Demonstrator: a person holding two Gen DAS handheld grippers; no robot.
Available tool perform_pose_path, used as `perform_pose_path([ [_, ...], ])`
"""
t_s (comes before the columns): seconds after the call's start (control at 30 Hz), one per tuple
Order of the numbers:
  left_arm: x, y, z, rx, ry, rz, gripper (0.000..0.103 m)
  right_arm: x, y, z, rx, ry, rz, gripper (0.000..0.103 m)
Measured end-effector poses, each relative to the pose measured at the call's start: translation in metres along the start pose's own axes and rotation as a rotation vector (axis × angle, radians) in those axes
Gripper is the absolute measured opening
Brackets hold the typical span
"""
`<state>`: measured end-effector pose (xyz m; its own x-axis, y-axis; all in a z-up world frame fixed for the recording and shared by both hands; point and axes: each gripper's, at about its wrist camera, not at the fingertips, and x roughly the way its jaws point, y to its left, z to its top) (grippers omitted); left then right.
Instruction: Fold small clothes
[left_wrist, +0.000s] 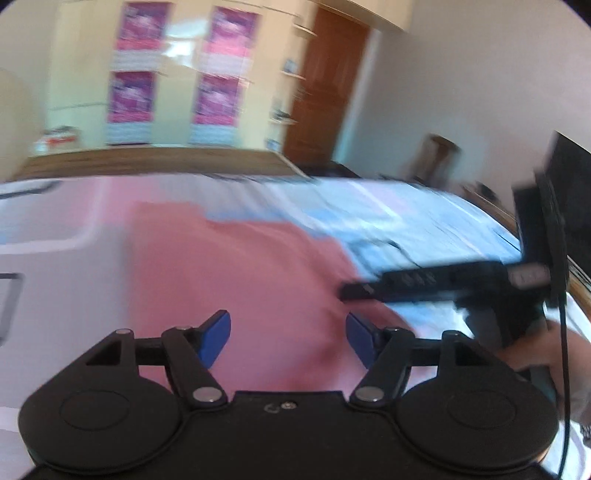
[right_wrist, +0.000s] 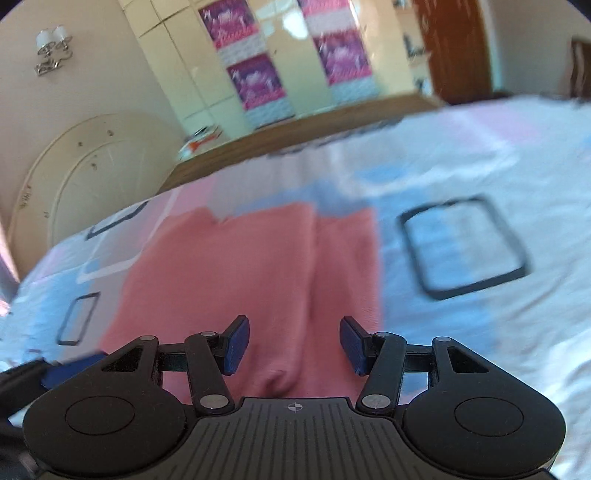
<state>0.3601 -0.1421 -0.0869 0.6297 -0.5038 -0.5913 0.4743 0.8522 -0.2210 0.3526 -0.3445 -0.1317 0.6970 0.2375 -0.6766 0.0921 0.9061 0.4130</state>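
Observation:
A salmon-pink garment (left_wrist: 236, 280) lies flat on the bed. In the right wrist view the pink garment (right_wrist: 236, 273) shows a lengthwise fold line, with a narrower panel on its right. My left gripper (left_wrist: 288, 341) is open and empty, held above the garment's near part. My right gripper (right_wrist: 294, 345) is open and empty above the garment's near edge. The right gripper also shows in the left wrist view (left_wrist: 443, 284) at the right, over the garment's right side. Both views are motion-blurred.
The bed sheet (right_wrist: 480, 177) is white, blue and pink with dark rectangle prints (right_wrist: 465, 245). A wooden footboard (left_wrist: 155, 162) runs along the far edge. Behind stand a wardrobe with pink posters (left_wrist: 133, 96) and a brown door (left_wrist: 325, 85). A rounded headboard (right_wrist: 85, 177) stands at the left.

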Motion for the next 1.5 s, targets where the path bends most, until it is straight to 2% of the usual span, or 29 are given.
perform_pose_path([
  [0.1, 0.001, 0.031, 0.006, -0.056, 0.008, 0.100, 0.068, 0.020, -0.003, 0.000, 0.064, 0.039, 0.037, 0.054],
  [0.2, 0.005, 0.060, 0.009, -0.137, 0.019, 0.158, 0.068, 0.034, -0.004, 0.001, 0.098, 0.070, 0.067, 0.052],
  [0.23, 0.003, 0.068, 0.009, -0.159, 0.020, 0.173, 0.068, 0.036, -0.001, 0.001, 0.085, 0.076, 0.069, 0.048],
  [0.3, 0.008, 0.078, 0.009, -0.188, 0.027, 0.193, 0.068, 0.040, 0.000, 0.003, 0.069, 0.090, 0.078, 0.019],
  [0.4, 0.008, 0.088, 0.009, -0.207, 0.036, 0.208, 0.068, 0.037, 0.007, 0.003, 0.024, 0.069, 0.062, 0.011],
  [0.5, 0.013, 0.086, 0.012, -0.202, 0.038, 0.202, 0.068, 0.018, 0.009, 0.005, -0.046, 0.007, 0.031, 0.010],
  [0.6, 0.019, 0.077, 0.015, -0.207, 0.033, 0.157, 0.068, -0.006, 0.005, 0.009, -0.081, -0.072, -0.011, 0.010],
  [0.7, 0.029, 0.065, 0.014, -0.204, 0.049, 0.109, 0.069, -0.014, -0.003, -0.001, -0.125, -0.056, -0.065, 0.010],
  [0.8, 0.048, 0.056, 0.003, -0.196, 0.116, 0.103, 0.073, 0.005, -0.017, -0.023, -0.131, 0.038, -0.133, 0.010],
  [0.87, 0.052, 0.055, -0.001, -0.208, 0.128, 0.101, 0.073, 0.000, -0.020, -0.026, -0.086, 0.008, -0.121, 0.011],
  [0.93, 0.051, 0.056, -0.001, -0.215, 0.125, 0.105, 0.073, -0.011, -0.020, -0.025, -0.060, -0.006, -0.106, 0.016],
  [1.07, 0.043, 0.061, -0.003, -0.226, 0.129, 0.095, 0.073, -0.038, -0.020, -0.028, -0.032, -0.015, -0.083, 0.045],
  [1.13, 0.038, 0.062, -0.006, -0.220, 0.131, 0.088, 0.073, -0.050, -0.021, -0.036, -0.030, 0.000, -0.084, 0.049],
  [1.27, 0.037, 0.061, -0.012, -0.212, 0.138, 0.089, 0.074, -0.063, -0.027, -0.056, 0.012, 0.056, -0.081, 0.049],
  [1.33, 0.039, 0.062, -0.014, -0.236, 0.139, 0.095, 0.074, -0.060, -0.024, -0.062, -0.005, 0.062, -0.096, 0.033],
  [1.37, 0.041, 0.064, -0.016, -0.253, 0.138, 0.098, 0.075, -0.058, -0.020, -0.064, -0.024, 0.069, -0.113, 0.020],
  [1.43, 0.045, 0.066, -0.019, -0.276, 0.140, 0.103, 0.082, -0.053, -0.020, -0.066, -0.050, 0.058, -0.161, 0.017],
  [1.5, 0.045, 0.067, -0.018, -0.299, 0.150, 0.102, 0.081, -0.046, -0.030, -0.069, -0.037, 0.067, -0.192, 0.017],
])
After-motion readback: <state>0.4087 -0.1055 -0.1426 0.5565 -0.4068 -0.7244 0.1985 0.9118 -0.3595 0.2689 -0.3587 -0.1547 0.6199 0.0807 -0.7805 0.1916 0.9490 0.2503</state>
